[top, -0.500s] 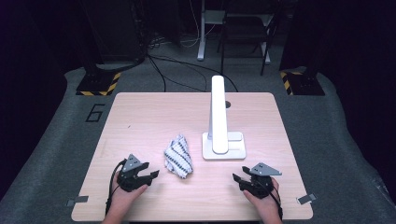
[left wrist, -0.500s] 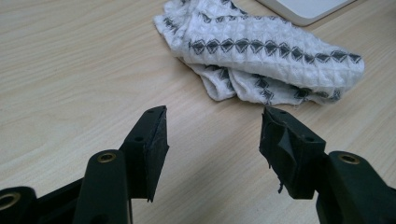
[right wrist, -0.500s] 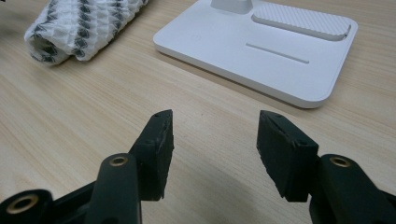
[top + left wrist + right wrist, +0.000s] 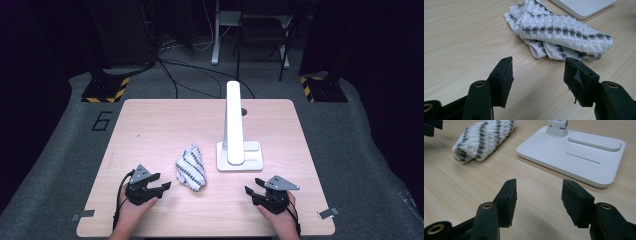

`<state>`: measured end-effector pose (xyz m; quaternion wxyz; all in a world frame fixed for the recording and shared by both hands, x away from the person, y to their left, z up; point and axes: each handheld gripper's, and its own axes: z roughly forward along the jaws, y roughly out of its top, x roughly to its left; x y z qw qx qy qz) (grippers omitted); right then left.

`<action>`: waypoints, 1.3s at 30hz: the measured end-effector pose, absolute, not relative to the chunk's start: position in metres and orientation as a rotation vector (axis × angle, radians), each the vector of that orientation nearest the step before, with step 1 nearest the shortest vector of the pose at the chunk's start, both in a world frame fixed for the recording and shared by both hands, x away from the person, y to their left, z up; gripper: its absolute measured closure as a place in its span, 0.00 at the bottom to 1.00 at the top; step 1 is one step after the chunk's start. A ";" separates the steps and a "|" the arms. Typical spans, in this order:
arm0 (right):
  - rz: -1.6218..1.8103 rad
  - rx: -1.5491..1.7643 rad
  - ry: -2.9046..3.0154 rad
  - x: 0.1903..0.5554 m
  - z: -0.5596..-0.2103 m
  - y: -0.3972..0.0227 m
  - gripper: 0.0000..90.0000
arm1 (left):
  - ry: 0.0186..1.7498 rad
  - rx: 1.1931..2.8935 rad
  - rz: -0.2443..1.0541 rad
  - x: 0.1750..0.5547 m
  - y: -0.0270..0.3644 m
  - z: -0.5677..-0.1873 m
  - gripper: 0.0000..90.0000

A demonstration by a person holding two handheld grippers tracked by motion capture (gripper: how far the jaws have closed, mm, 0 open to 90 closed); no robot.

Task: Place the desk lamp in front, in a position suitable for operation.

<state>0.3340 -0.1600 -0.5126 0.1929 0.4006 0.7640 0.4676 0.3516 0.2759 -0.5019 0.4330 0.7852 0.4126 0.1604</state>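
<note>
- Left gripper (image 4: 164, 186): held low over the near left part of the wooden table (image 4: 150, 125), with the person's left hand (image 4: 134, 207) wrapped around its rear. The forearm enters from the bottom edge of the high view. The jaws point toward the table's middle, at the cloth.
- Left jaws: parted wide, nothing between them. In the left gripper view the cloth (image 4: 564, 35) lies just beyond the tips, not touched.
- Right gripper (image 4: 251, 187): held low over the near right part of the table by the right hand (image 4: 278, 215). Its jaws point leftward and slightly away from the person.
- Right jaws: parted, holding nothing; bare wood shows between them.
- Cloth (image 4: 191, 167): a crumpled white towel with dark patterned stripes, lying on the table between the two grippers, nearer the left one.
- Lamp base (image 4: 252, 161): a flat white plate just right of the cloth, carrying a white upright post (image 4: 233, 120).
</note>
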 end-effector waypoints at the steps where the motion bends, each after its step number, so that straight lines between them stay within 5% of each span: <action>1: 1.309 1.115 2.153 0.334 -0.512 -0.158 0.51 | 1.033 1.949 0.401 0.351 0.276 -0.502 0.44; 17: 1.283 0.929 2.319 0.341 -0.504 -0.091 0.60 | 1.059 1.912 0.422 0.345 0.279 -0.499 0.44; 39: 1.323 0.853 2.397 0.367 -0.504 -0.012 0.43 | 1.062 1.914 0.416 0.347 0.281 -0.501 0.44</action>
